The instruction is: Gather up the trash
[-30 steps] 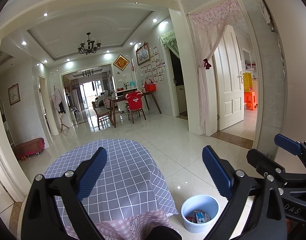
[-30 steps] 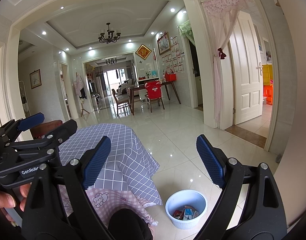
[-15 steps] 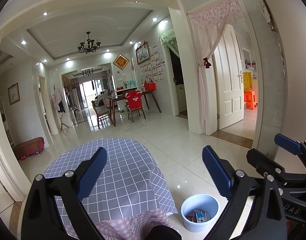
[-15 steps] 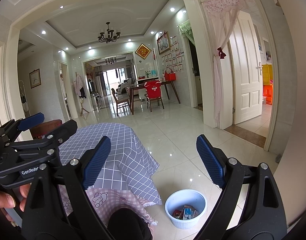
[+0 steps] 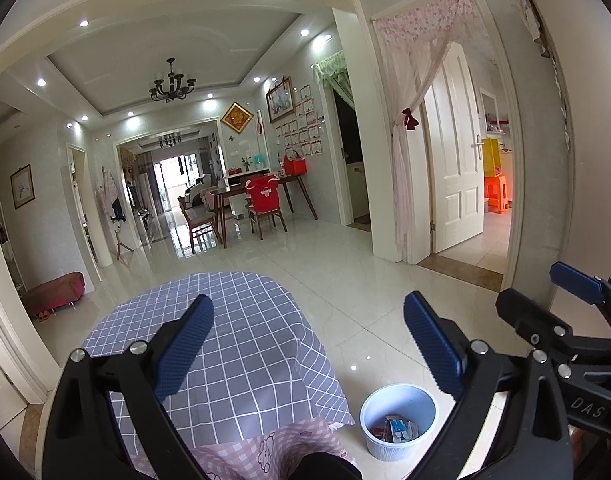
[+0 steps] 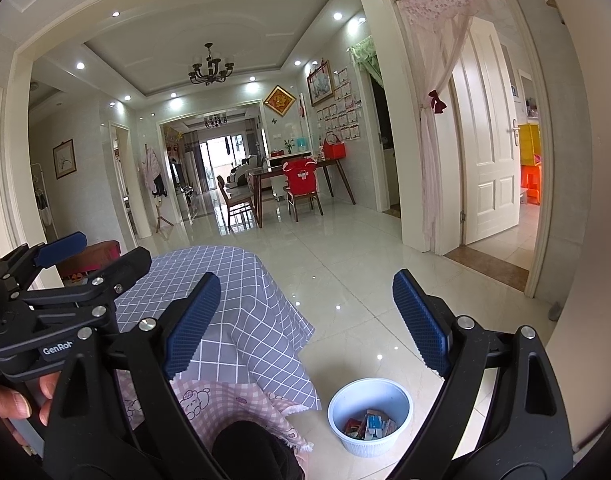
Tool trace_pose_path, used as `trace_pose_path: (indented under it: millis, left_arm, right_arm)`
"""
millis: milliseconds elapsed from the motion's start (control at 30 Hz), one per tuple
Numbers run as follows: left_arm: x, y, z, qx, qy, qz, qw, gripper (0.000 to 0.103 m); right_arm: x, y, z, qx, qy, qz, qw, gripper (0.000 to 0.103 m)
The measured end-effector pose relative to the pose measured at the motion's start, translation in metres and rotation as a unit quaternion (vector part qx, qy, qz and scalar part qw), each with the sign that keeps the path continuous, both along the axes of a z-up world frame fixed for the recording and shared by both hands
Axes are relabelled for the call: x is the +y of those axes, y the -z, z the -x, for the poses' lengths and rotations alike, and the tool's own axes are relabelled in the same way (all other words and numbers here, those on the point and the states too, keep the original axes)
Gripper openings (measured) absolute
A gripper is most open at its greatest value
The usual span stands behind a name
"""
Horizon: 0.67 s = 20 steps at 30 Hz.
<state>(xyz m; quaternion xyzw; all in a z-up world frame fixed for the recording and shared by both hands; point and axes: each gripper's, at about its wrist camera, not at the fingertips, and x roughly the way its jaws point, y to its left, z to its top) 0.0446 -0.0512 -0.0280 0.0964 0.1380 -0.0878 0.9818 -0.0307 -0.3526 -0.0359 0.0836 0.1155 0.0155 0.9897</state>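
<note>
A light blue trash bin [image 5: 399, 420] stands on the tiled floor beside the table, with several small wrappers and packets [image 5: 395, 428] inside. It also shows in the right wrist view [image 6: 369, 420], with the trash [image 6: 371, 426] in it. My left gripper [image 5: 307, 340] is open and empty, held above the table's near edge. My right gripper [image 6: 305, 316] is open and empty, above the floor between table and bin. The left gripper shows in the right wrist view at the left [image 6: 61, 280].
A table with a grey checked cloth [image 5: 225, 328] fills the near left, a pink cloth [image 6: 225, 400] at its near edge. Glossy tiled floor [image 5: 345, 272] stretches ahead to a dining table and chairs [image 5: 249, 208]. A white door [image 5: 457, 160] with a pink curtain is at right.
</note>
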Motion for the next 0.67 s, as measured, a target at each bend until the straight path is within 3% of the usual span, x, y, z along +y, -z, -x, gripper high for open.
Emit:
trace_pose_path:
  millis: [400,667]
  left_arm:
    - [0.025,0.016,-0.039,0.027,0.006,0.017,0.9995,0.094]
    - [0.072,0.040,-0.088,0.086,-0.016,0.047,0.9950,0.094]
  right_arm:
    - [0.011,0.009,-0.025,0.020,0.011,0.008,1.000,0.087]
    - [0.044,0.019,-0.071,0.062,-0.004,0.026,0.998,0.087]
